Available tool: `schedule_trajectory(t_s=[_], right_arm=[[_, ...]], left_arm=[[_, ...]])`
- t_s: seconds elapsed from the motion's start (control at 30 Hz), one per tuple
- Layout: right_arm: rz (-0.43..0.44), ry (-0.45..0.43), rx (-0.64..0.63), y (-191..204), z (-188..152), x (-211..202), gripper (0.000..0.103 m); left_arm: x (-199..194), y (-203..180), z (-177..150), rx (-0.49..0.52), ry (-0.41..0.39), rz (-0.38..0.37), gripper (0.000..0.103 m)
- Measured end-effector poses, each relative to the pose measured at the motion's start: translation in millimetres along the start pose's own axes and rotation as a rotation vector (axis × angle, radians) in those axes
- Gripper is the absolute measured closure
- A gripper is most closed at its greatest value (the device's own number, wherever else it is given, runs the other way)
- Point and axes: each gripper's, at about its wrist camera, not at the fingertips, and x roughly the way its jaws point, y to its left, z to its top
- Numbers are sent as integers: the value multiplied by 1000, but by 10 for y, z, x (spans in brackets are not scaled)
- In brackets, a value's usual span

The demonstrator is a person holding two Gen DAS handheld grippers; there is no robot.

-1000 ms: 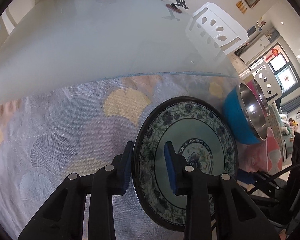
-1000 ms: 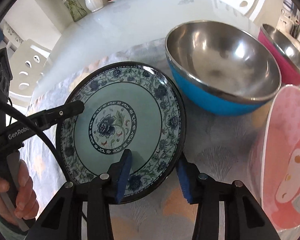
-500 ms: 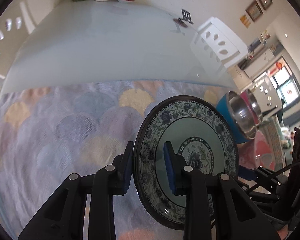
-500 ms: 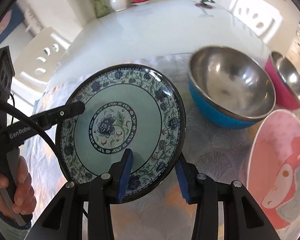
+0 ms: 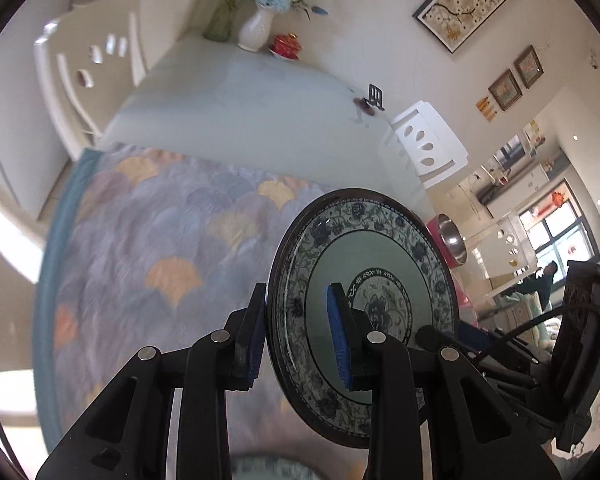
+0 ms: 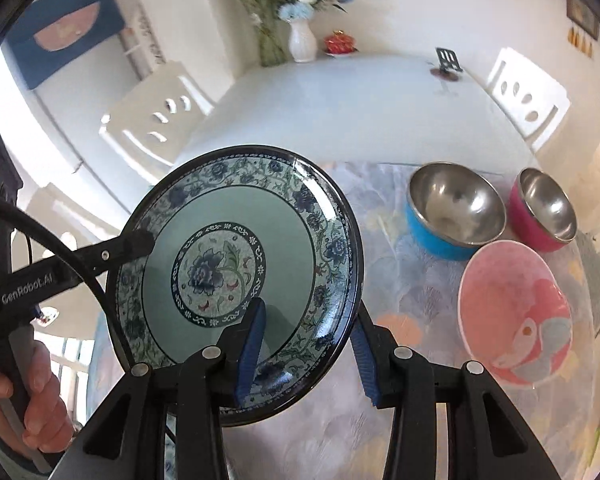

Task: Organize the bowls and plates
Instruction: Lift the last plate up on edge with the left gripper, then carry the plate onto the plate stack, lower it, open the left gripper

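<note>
A round green plate with a blue floral rim (image 5: 380, 280) (image 6: 236, 264) hangs in the air above the patterned cloth (image 5: 148, 264), held by both grippers. My left gripper (image 5: 300, 336) is shut on its left edge, one blue pad on each face. My right gripper (image 6: 308, 352) is shut on its near edge in the same way. A blue steel-lined bowl (image 6: 454, 210), a pink steel-lined bowl (image 6: 544, 210) and a pink cartoon bowl (image 6: 514, 312) stand on the cloth at the right.
The cloth covers the near part of a pale glass table (image 6: 340, 108). White chairs (image 6: 156, 120) (image 6: 528, 96) stand at both sides. A white vase with flowers (image 6: 302, 40), a red lidded dish (image 6: 340, 44) and a small black stand (image 6: 446, 62) sit at the far end.
Both grippers have lifted the plate well up off the cloth. The bowls and the table now look smaller and farther below. The grip on the plate has not changed.
</note>
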Motion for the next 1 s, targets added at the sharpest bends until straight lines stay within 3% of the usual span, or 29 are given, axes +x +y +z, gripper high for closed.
schedule_trajectory(t_s=[0.1, 0.53, 1.0], right_arm=[[19, -1, -22, 66, -205, -198, 62], [104, 90, -113, 578, -779, -315, 62], [120, 261, -248, 950, -1340, 46, 61]], left_arm=[[-171, -7, -186, -11, 0, 5, 77], [-783, 290, -1036, -139, -12, 51, 77], [-730, 756, -1801, -286, 79, 133, 77]])
